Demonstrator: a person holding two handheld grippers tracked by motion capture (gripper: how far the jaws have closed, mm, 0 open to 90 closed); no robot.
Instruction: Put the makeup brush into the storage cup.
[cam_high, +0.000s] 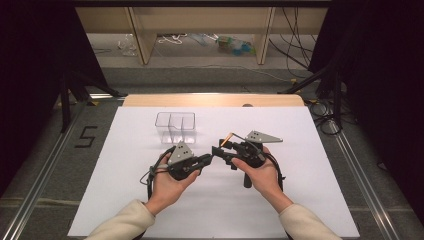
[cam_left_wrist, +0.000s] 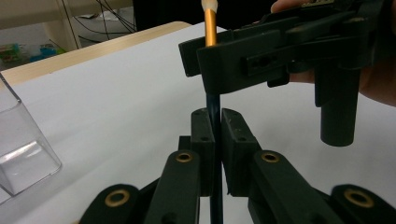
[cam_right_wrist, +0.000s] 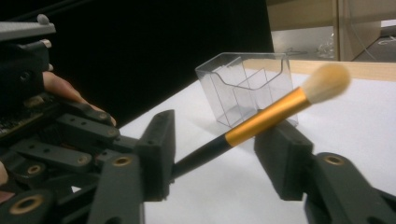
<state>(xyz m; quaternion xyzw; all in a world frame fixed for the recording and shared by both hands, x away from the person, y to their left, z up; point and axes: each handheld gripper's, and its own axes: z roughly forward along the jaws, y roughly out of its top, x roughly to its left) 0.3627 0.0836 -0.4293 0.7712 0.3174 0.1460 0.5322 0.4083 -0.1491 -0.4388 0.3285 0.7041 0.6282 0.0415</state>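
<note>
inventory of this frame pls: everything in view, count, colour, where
makeup brush: 1, dark handle, gold ferrule, pale bristle tip; held off the table between the two grippers, tip up toward the far side
clear organiser: 1, transparent plastic with compartments; far-centre of the sheet, nothing seen in it
white sheet: 1, white; covers the table top
table: 1, light wood edge at the far side
floor clutter: cables and small items, mixed colours; beyond the table, too small to name
floor mark "5": 1, black; left of the table
left gripper: 1, black; jaws closed on the brush's dark handle
right gripper: 1, black; jaws apart on either side of the brush, pads clear of it
hands and cream sleeves: 2; from the bottom edge
</note>
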